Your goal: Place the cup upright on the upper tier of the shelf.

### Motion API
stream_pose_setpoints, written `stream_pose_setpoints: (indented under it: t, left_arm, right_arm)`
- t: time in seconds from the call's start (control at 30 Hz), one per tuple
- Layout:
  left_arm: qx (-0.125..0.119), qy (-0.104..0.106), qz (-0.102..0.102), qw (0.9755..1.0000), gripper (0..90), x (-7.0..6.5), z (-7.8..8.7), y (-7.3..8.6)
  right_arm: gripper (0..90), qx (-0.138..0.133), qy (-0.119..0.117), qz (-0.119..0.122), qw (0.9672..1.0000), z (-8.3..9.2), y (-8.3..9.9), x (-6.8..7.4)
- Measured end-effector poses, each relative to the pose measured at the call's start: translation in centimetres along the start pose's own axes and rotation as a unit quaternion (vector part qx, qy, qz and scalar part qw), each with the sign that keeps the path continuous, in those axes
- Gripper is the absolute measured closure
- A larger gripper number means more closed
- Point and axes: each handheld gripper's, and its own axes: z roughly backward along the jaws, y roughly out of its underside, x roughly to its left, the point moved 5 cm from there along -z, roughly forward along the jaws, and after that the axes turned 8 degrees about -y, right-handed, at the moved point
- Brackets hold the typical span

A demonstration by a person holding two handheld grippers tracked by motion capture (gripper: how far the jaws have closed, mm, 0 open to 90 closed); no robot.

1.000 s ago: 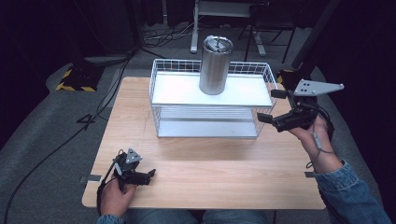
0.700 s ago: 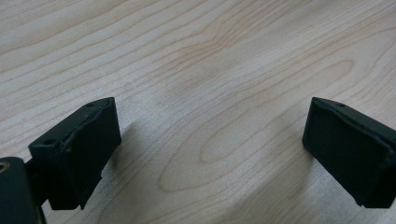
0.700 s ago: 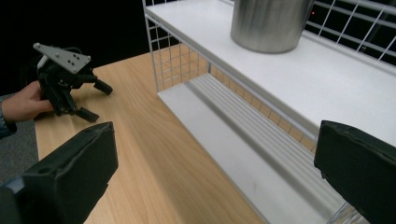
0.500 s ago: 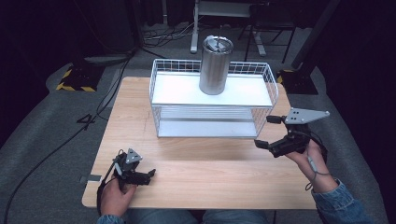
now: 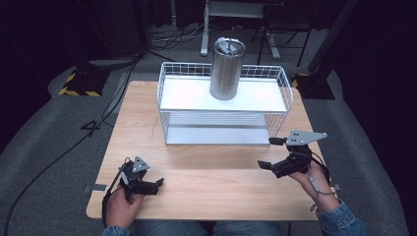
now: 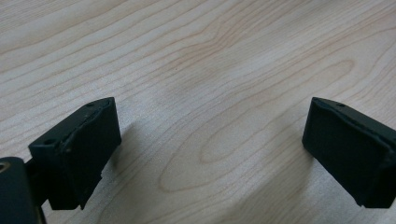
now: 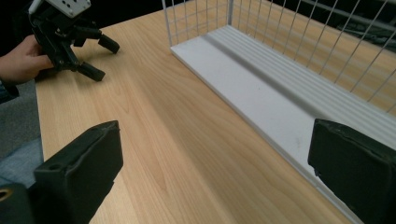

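the steel tumbler stands upright on the top shelf of the white wire rack, toward the back of that shelf and a little right of its middle; the rack sits at the far middle of the wooden surface; the right gripper is held in the person's right hand just off the rack's near right corner, above the surface, jaws spread wide with nothing between them; in the right gripper view the rack's lower shelf runs between the two black jaws; the left gripper lies well apart from the rack, near the front left of the surface, in the person's left hand; its jaws stand wide over bare wood, holding nothing.
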Motion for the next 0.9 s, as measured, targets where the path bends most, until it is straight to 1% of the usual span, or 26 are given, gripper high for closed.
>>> stream_pose_setpoints:
  t: [0.03, 0.07, 0.13, 0.17, 0.2, 0.27, 0.3, 0.33, 0.37, 0.43, 0.5, 0.53, 0.57, 0.63, 0.7, 0.73, 0.9]
  left_arm:
    - [0.0, 0.0, 0.0, 1.0, 4.8, 0.0, 0.0, 0.0]
    - [0.0, 0.0, 0.0, 1.0, 4.8, 0.0, 0.0, 0.0]
    - [0.0, 0.0, 0.0, 1.0, 4.8, 0.0, 0.0, 0.0]
    - [0.0, 0.0, 0.0, 1.0, 4.8, 0.0, 0.0, 0.0]
    - [0.0, 0.0, 0.0, 1.0, 4.8, 0.0, 0.0, 0.0]
    - [0.0, 0.0, 0.0, 1.0, 4.8, 0.0, 0.0, 0.0]
    - [0.0, 0.0, 0.0, 1.0, 4.8, 0.0, 0.0, 0.0]
    - [0.0, 0.0, 0.0, 1.0, 4.8, 0.0, 0.0, 0.0]
    - [0.0, 0.0, 0.0, 1.0, 4.8, 0.0, 0.0, 0.0]
    - [0.0, 0.0, 0.0, 1.0, 4.7, 0.0, 0.0, 0.0]
    - [0.001, 0.0, 0.0, 1.0, 4.8, 0.0, 0.0, 0.0]
    - [0.001, -0.001, -0.001, 1.0, 4.8, 0.0, 0.0, 0.0]
    - [0.001, -0.001, -0.001, 1.0, 4.8, 0.0, 0.0, 0.0]
    - [0.0, 0.0, 0.0, 1.0, 4.8, 0.0, 0.0, 0.0]
    - [0.001, 0.0, -0.001, 1.0, 4.8, 0.0, 0.0, 0.0]
    - [0.001, -0.001, 0.0, 1.0, 4.8, 0.0, 0.0, 0.0]
    - [0.0, 0.0, 0.0, 1.0, 4.8, 0.0, 0.0, 0.0]
  right_arm:
    - [3.8, 0.0, 0.0, 0.0, 1.0, 0.0, 0.0, 0.0]
    - [3.9, 0.002, -0.003, -0.008, 1.0, -0.5, 0.6, -0.1]
    - [3.9, 0.009, -0.001, -0.009, 0.9999, -1.0, 1.3, -0.1]
    - [3.9, 0.009, -0.001, -0.009, 0.9999, -1.0, 1.3, -0.1]
    - [3.9, 0.014, -0.002, -0.014, 0.9998, -1.5, 1.9, -0.2]
    - [3.9, 0.018, -0.005, -0.021, 0.9996, -2.0, 2.5, -0.2]
    - [3.9, 0.018, -0.005, -0.021, 0.9996, -2.0, 2.5, -0.2]
    - [3.9, 0.023, -0.003, -0.022, 0.9995, -2.4, 3.3, -0.3]
    - [3.9, 0.023, -0.003, -0.022, 0.9995, -2.4, 3.3, -0.3]
    - [3.9, 0.033, 0.001, -0.025, 0.9991, -3.0, 4.4, -0.5]
    - [3.9, 0.035, 0.002, -0.027, 0.999, -3.2, 4.6, -0.5]
    - [3.9, 0.037, 0.001, -0.035, 0.9987, -3.6, 5.4, -0.6]
    - [3.9, 0.037, 0.001, -0.035, 0.9987, -3.6, 5.4, -0.6]
    - [3.9, 0.039, -0.002, -0.045, 0.9982, -4.1, 6.3, -0.7]
    - [3.9, 0.041, -0.002, -0.047, 0.998, -4.2, 6.6, -0.8]
    - [3.9, 0.054, 0.003, -0.047, 0.9975, -4.6, 7.2, -0.9]
    - [3.8, 0.057, 0.0, -0.054, 0.9969, -5.1, 8.0, -0.9]
